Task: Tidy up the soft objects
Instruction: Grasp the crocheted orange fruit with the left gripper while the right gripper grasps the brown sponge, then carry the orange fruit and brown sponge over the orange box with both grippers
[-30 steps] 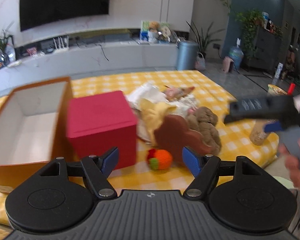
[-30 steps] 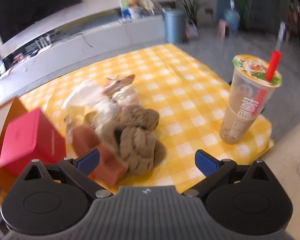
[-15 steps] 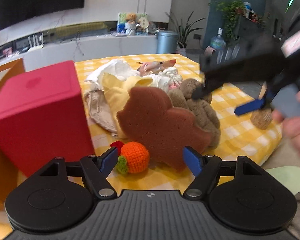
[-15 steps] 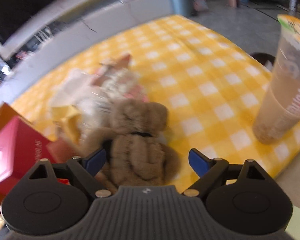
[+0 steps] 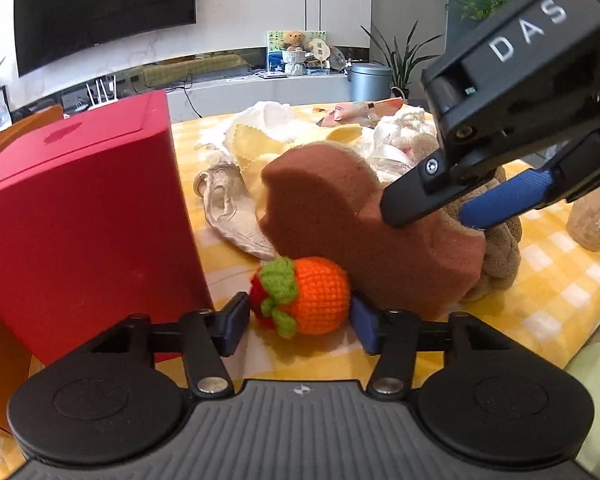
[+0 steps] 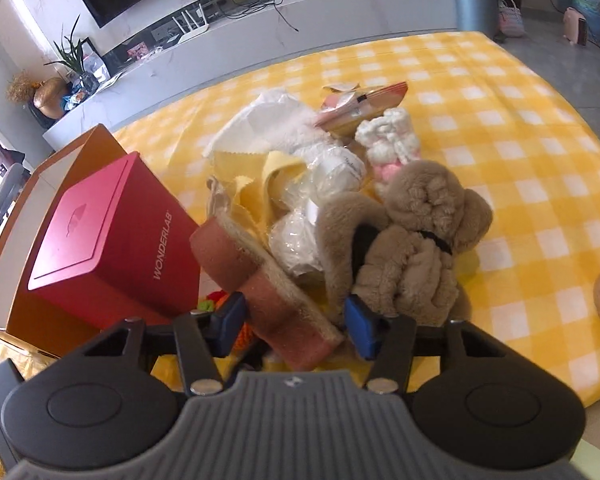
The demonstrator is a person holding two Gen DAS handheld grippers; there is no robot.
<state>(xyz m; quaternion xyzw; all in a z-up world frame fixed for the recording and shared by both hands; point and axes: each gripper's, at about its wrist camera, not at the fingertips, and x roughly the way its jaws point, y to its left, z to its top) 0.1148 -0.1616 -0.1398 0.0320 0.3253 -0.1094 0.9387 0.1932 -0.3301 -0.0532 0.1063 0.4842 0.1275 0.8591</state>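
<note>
A crocheted orange ball [image 5: 308, 296] with a green leaf top lies on the yellow checked cloth, between the fingers of my left gripper [image 5: 298, 322]. The jaws are close on both its sides but still look open. A brown sponge [image 5: 364, 232] stands on edge behind it. My right gripper [image 6: 296, 324] straddles that sponge [image 6: 268, 280] from above, jaws open around it; it also shows in the left wrist view [image 5: 452, 204]. A tan teddy bear [image 6: 412, 232] lies to the right of the sponge. White and yellow cloths [image 6: 284, 160] are piled behind.
A red box [image 5: 84, 216] stands left of the ball, also in the right wrist view [image 6: 112, 240]. An open orange cardboard box [image 6: 40, 208] is behind it. A drink cup [image 5: 596, 216] stands at the right edge of the table.
Both grippers moved forward and down. The left one closed in around the orange ball. The right one shifted left from over the teddy bear to straddle the brown sponge.
</note>
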